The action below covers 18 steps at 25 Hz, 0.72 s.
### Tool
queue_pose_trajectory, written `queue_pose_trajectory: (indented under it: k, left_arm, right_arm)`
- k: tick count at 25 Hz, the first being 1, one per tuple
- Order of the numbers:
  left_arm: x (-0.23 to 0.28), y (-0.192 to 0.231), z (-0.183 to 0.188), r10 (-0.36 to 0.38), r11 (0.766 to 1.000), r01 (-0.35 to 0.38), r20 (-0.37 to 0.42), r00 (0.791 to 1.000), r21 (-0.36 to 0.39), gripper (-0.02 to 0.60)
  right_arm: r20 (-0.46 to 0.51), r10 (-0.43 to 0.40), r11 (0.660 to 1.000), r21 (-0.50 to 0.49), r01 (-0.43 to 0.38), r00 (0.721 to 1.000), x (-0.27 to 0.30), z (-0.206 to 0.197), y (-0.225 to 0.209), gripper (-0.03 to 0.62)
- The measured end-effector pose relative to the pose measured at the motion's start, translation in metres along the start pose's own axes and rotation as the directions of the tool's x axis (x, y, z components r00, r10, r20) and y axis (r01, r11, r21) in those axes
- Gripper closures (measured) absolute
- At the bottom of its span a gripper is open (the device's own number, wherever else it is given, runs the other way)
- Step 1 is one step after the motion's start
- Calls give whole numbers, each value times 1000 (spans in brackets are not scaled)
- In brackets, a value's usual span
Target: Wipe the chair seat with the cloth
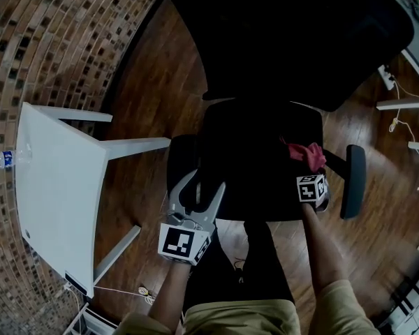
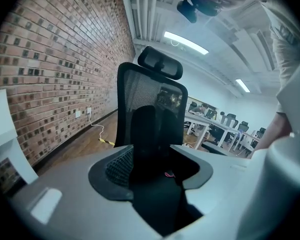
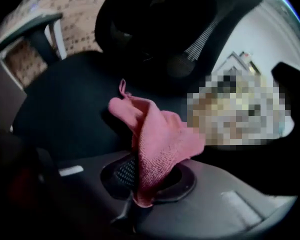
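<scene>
A black office chair fills the middle of the head view, its seat [image 1: 255, 162] below the dark backrest [image 1: 293, 33]. A pink cloth [image 1: 306, 155] lies bunched on the seat's right side, and my right gripper [image 1: 309, 173] is shut on it. In the right gripper view the cloth [image 3: 157, 139] stands up from between the closed jaws, over the seat [image 3: 65, 114]. My left gripper [image 1: 199, 187] is open at the seat's front left edge, with nothing between its fingers. The left gripper view looks across the seat toward the mesh backrest [image 2: 150, 109].
A white table [image 1: 56, 187] stands close on the left, with a water bottle [image 1: 7, 159] at its far edge. The chair's right armrest [image 1: 353, 180] sticks out beside my right gripper. A brick wall [image 1: 49, 40] runs along the left. White desk legs [image 1: 405, 103] stand at the right.
</scene>
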<state>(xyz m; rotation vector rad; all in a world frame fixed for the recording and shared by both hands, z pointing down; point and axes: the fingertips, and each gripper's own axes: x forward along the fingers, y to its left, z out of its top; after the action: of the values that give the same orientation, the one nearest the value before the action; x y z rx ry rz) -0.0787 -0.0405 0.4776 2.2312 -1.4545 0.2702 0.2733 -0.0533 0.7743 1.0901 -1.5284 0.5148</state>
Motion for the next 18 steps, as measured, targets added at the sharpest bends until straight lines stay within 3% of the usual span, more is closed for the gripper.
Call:
queue_pose_trajectory:
  k: [2,3,5,7,8,9,10,11,12,14,16,18]
  left_arm:
    - [-3,-3,0,-6,1000,6,-4,1000,3,374]
    - [-5,-2,0,-5,1000,5,-6,1000,5,374]
    - [-9,-2,1,1,1000,-1,-8,1000,12,374]
    - [-11,-3,2,0,1000,1,-14,1000,27,379]
    - [-11,-3,2,-3,999,4,-17,1000,38,379]
    - [-12,-3,2,-5,999,6,-20,1000,48,379]
    - [-13,-2,3,-3,999,5,-23,1000,54,379]
    - [-14,-1,3,0,998,1,-25,1000,57,379]
    - [-15,1,4,4,998,-2,-25,1000,59,379]
    - [-16,4,4,8,998,-6,-24,1000,59,379]
    - [-16,5,0,9,999,-8,-26,1000,46,379]
    - [-15,1,-4,10,1000,-10,-26,1000,26,379]
  right_arm:
    - [132,182,974,112,-197,975,-5,32,65,574]
    - [212,295,942,96,-320,932,-11,56,113,574]
    - [300,528,838,-28,-545,795,-38,103,221,574]
    - [325,700,695,-105,-711,636,-70,140,310,574]
    - [326,747,642,-128,-756,579,-81,153,341,574]
    - [320,769,617,-148,-773,553,-85,162,361,574]
    - [308,772,619,-166,-767,556,-84,166,371,574]
    - [292,758,643,-180,-745,583,-79,165,372,574]
    - [274,728,681,-188,-708,628,-70,161,365,574]
    - [230,622,783,-176,-597,748,-45,141,324,574]
    - [177,462,887,-113,-448,869,-19,103,251,574]
    - [120,274,962,-34,-272,954,-2,55,161,574]
